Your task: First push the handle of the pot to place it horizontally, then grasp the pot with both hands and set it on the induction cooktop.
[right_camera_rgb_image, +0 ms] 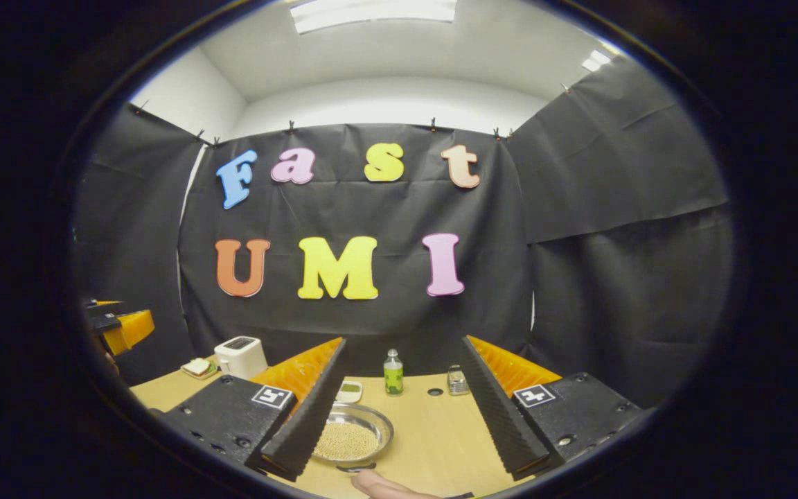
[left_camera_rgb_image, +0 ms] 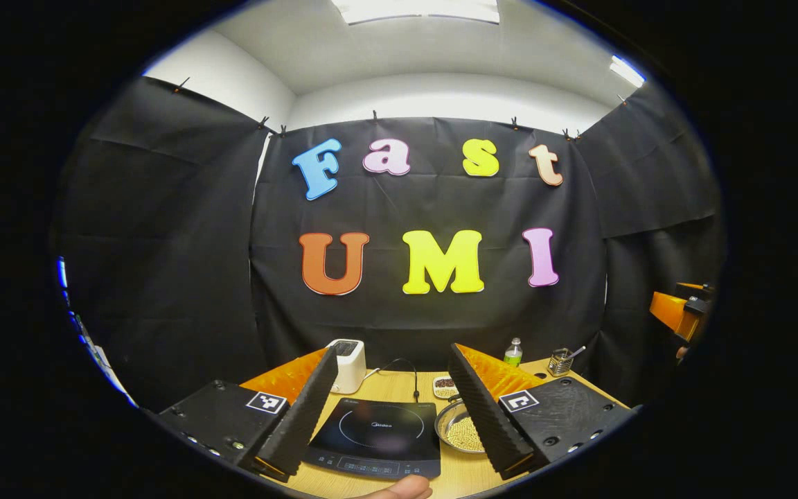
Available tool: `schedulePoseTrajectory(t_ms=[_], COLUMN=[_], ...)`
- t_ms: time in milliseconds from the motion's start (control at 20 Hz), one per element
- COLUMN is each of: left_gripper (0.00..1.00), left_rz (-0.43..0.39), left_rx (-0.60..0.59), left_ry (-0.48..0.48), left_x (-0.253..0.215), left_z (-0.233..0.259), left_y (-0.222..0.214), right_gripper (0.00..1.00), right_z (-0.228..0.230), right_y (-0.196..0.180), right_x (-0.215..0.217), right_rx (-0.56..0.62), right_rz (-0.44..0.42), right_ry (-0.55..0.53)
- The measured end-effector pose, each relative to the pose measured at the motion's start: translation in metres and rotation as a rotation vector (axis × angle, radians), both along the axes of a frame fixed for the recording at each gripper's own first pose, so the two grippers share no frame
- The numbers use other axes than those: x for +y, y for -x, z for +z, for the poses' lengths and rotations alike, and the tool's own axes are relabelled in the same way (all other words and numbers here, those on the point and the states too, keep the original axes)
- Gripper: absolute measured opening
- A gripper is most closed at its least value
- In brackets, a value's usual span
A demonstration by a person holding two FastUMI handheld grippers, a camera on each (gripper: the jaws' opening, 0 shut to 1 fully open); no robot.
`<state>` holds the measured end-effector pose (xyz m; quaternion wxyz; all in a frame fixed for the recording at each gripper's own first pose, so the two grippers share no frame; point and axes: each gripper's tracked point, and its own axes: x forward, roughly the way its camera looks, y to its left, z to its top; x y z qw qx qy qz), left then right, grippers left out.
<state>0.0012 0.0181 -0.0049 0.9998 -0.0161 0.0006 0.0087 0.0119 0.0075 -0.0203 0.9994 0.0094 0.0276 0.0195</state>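
A: What did the left gripper view show?

B: The left claw (left_camera_rgb_image: 399, 416) stood spread wide above the worktop (left_camera_rgb_image: 465, 475), gripping nothing. Between its fingers lay the induction cooktop (left_camera_rgb_image: 378, 433), close to the near edge. Just right of the cooktop sat the pot (left_camera_rgb_image: 461, 430), a shallow metal pan holding pale grains, partly hidden by the right-hand finger. I could not make out its handle there. Behind it was a small dish (left_camera_rgb_image: 445, 385), and towards the far edge a white toaster (left_camera_rgb_image: 348, 364), a green bottle (left_camera_rgb_image: 513, 352) and a wire holder (left_camera_rgb_image: 561, 362). The right claw (left_camera_rgb_image: 679, 312) hung well off at the right margin; whether spread or pressed together I could not tell. A fingertip (left_camera_rgb_image: 402, 489) poked in at the bottom.

A: And the right gripper view?

B: The right claw (right_camera_rgb_image: 406, 423) was likewise spread and held nothing. The pot (right_camera_rgb_image: 350, 435) lay near the worktop's (right_camera_rgb_image: 440, 430) near edge, beside the left-hand finger, with a short dark stub at its near rim. The bottle (right_camera_rgb_image: 393, 372) and holder (right_camera_rgb_image: 456, 380) stood at the far edge, the toaster (right_camera_rgb_image: 240, 356) at far left. This view added a plate with a sandwich (right_camera_rgb_image: 198, 367) left of the toaster. The left claw (right_camera_rgb_image: 122, 326) showed at the left margin.
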Motion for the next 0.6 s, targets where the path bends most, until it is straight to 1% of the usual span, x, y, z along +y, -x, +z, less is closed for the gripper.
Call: schedulePoseTrajectory(t_ms=[50, 100, 500, 600], left_gripper=[0.95, 0.95, 0.96, 0.95], left_rz=[0.001, 0.001, -0.021, -0.027], left_rx=[0.0, -0.001, 0.006, 0.006], left_ry=[-0.001, -0.001, -0.008, -0.008], left_x=[0.002, 0.003, 0.001, -0.001], left_z=[0.0, -0.001, -0.004, -0.005], left_y=[0.001, 0.001, 0.001, 0.002], right_gripper=[1.0, 0.97, 0.97, 0.97], right_z=[-0.001, 0.0, -0.004, -0.009], right_y=[-0.001, -0.002, -0.003, -0.003], right_x=[0.001, 0.003, 0.01, 0.014], right_rx=[0.001, 0.001, -0.013, -0.002], right_rz=[0.004, 0.004, 0.027, 0.041], right_ry=[0.001, 0.002, 0.023, 0.013])
